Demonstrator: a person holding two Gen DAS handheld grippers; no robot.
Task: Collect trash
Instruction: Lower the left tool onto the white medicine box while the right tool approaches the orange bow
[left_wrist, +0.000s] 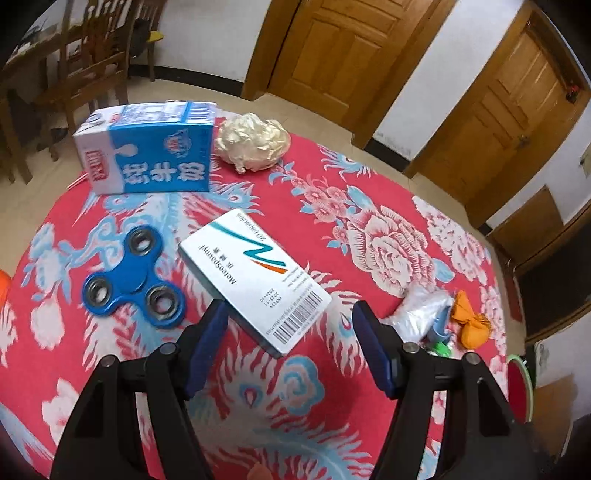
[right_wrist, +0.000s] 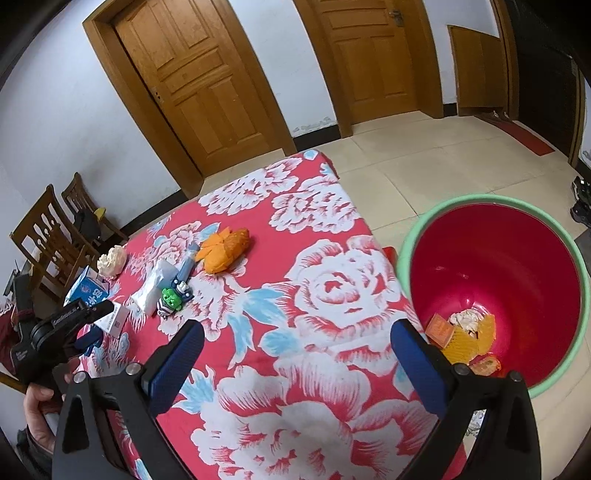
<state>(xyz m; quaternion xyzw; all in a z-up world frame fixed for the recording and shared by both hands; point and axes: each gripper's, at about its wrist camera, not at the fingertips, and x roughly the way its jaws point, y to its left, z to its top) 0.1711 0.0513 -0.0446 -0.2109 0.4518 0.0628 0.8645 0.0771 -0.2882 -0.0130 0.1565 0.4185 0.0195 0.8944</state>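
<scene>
My left gripper (left_wrist: 290, 314) is open, its blue fingers on either side of the near end of a white medicine box (left_wrist: 255, 275) lying on the red floral tablecloth (left_wrist: 332, 221). A blue and white milk carton (left_wrist: 147, 147) and a crumpled cream paper ball (left_wrist: 253, 142) lie beyond it. A clear plastic bag (left_wrist: 421, 310) and an orange wad (left_wrist: 471, 321) lie to the right. My right gripper (right_wrist: 295, 332) is open and empty above the table's near corner, beside a red bin with a green rim (right_wrist: 491, 295) holding several scraps.
A blue fidget spinner (left_wrist: 135, 273) lies left of the medicine box. A small green and striped toy (right_wrist: 171, 299) sits by the plastic bag (right_wrist: 155, 291). Wooden chairs (left_wrist: 85, 70) stand beyond the table. Wooden doors (right_wrist: 199, 81) line the wall. The bin stands on the tiled floor.
</scene>
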